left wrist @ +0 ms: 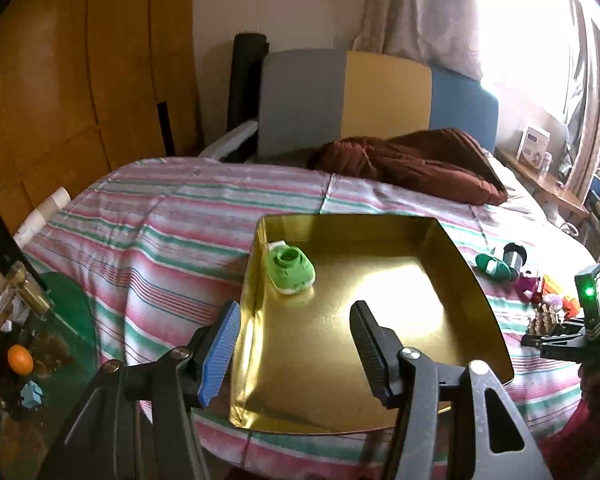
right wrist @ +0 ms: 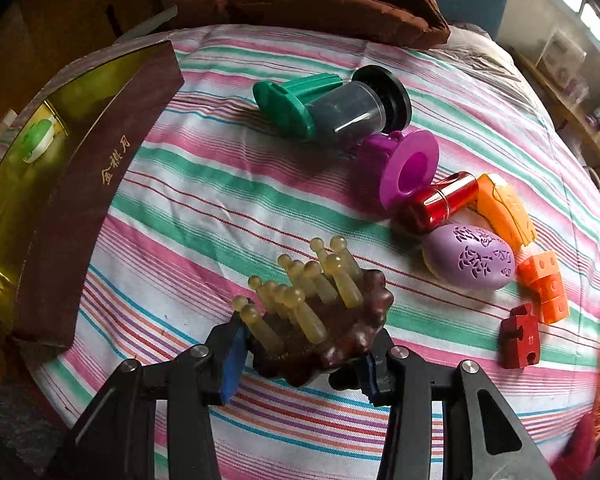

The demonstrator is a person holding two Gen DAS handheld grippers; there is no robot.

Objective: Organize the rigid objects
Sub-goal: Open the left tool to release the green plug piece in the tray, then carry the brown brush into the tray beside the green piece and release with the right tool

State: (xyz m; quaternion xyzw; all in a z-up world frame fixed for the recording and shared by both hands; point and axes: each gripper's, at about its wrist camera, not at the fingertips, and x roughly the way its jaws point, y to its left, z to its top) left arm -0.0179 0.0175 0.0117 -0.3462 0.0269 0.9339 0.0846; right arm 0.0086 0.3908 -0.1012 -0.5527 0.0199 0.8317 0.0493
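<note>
Sitting on the striped bedspread (right wrist: 204, 184): gold-lined box (left wrist: 380, 320) with the green toy shoe (left wrist: 290, 270) in its far-left corner. Left gripper (left wrist: 296, 354) hangs over the box, jaws apart, nothing between them. Right gripper (right wrist: 300, 358) is clamped on the brown spiked massager (right wrist: 320, 332), right of the box, near the purple egg (right wrist: 470, 264).

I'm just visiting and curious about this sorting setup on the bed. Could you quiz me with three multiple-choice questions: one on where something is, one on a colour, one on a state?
1. Where is the green shoe-shaped toy?
A. in the gold tray
B. on the brown blanket
C. on the floor

2. What colour is the patterned egg?
A. green
B. purple
C. red

3. The right gripper is:
A. wide open and empty
B. out of sight
C. shut on the brown peg holder

Key: 1 A, it lies in the tray's far left corner; 2 B, purple shell; 3 C, pads press its base.
</note>
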